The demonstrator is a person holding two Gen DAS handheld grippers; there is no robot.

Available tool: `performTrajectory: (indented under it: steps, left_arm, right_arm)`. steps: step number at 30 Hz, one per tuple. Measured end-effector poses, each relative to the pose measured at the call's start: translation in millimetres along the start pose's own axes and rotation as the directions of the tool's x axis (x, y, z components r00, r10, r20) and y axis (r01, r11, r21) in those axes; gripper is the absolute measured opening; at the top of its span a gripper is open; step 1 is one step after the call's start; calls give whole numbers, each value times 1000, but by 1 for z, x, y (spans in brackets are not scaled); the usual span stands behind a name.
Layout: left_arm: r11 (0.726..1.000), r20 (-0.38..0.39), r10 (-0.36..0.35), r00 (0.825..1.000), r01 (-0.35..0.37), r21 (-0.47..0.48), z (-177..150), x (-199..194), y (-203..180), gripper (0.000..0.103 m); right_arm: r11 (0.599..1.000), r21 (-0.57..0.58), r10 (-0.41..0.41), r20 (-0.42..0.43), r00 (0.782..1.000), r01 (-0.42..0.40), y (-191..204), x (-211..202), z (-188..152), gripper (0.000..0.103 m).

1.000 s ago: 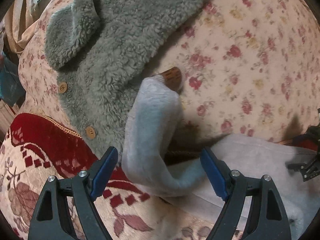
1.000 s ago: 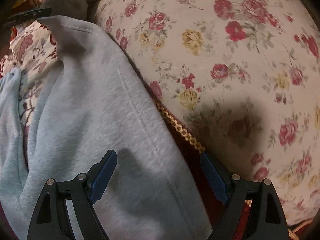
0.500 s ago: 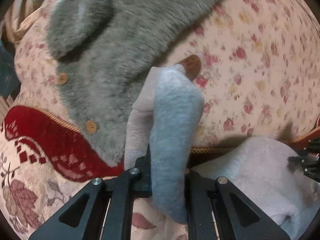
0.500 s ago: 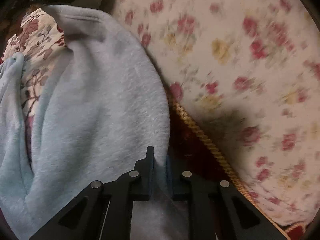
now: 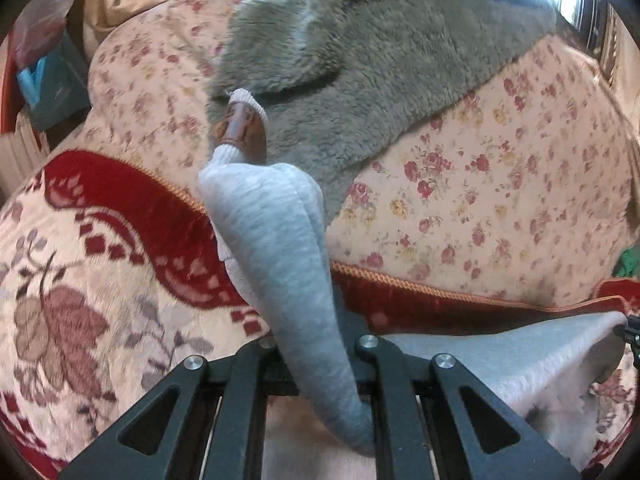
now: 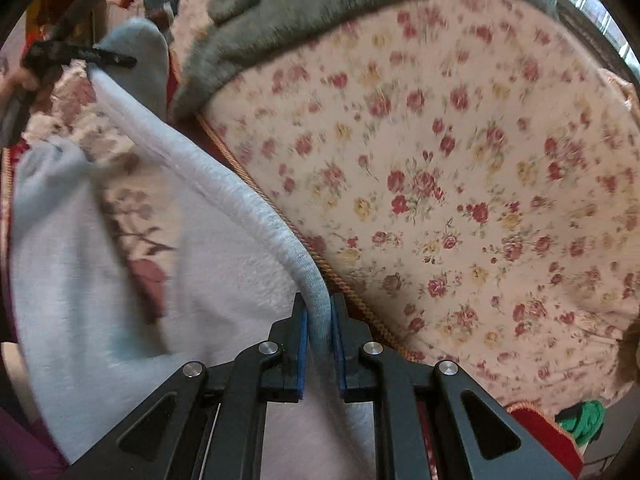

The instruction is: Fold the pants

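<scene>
The pants (image 5: 280, 240) are light grey fleece with a brown patterned band (image 5: 244, 128) near a ribbed cuff. My left gripper (image 5: 316, 344) is shut on a bunched fold of them and holds it up off the sofa seat. In the right wrist view the pants (image 6: 224, 264) stretch from my right gripper (image 6: 320, 332), which is shut on their edge, up to the left gripper (image 6: 76, 56) at the far left. The cloth hangs taut between the two over the seat.
A floral sofa back cushion (image 5: 500, 184) stands behind. A grey fluffy coat (image 5: 380, 52) lies draped over it. The seat cover (image 5: 80, 280) is cream and red with gold trim. A green item (image 6: 580, 420) lies at the lower right.
Both grippers went from open to shut on the pants. Since then both have lifted the cloth off the seat and pulled it taut between them.
</scene>
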State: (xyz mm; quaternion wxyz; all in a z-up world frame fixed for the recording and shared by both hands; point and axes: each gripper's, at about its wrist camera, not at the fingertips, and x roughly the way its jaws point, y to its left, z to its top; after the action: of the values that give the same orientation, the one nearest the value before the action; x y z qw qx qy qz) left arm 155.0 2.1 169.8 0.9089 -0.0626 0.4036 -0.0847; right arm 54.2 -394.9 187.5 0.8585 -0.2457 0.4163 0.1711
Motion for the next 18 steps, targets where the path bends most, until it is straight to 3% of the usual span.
performTrajectory:
  steps: [6, 11, 13, 15, 18]
  left_arm:
    - [997, 53, -60, 997, 62, -45, -52, -57, 37, 9]
    - [996, 19, -53, 998, 54, -77, -125, -74, 72, 9]
    - [998, -14, -26, 1000, 26, -58, -154, -70, 77, 10]
    - [998, -48, -4, 999, 1, -67, -179, -64, 83, 10]
    - [990, -46, -44, 998, 37, -136, -202, -65, 96, 10]
  right_arm:
    - [995, -94, 48, 17, 999, -47, 64, -72, -22, 10]
    - [965, -161, 214, 24, 976, -208, 140, -107, -57, 10]
    - [949, -145, 285, 24, 958, -279, 162, -105, -70, 10]
    - [952, -144, 273, 6, 962, -269, 178, -93, -84, 10]
    - [937, 34, 347, 44, 937, -349, 169, -74, -105, 11]
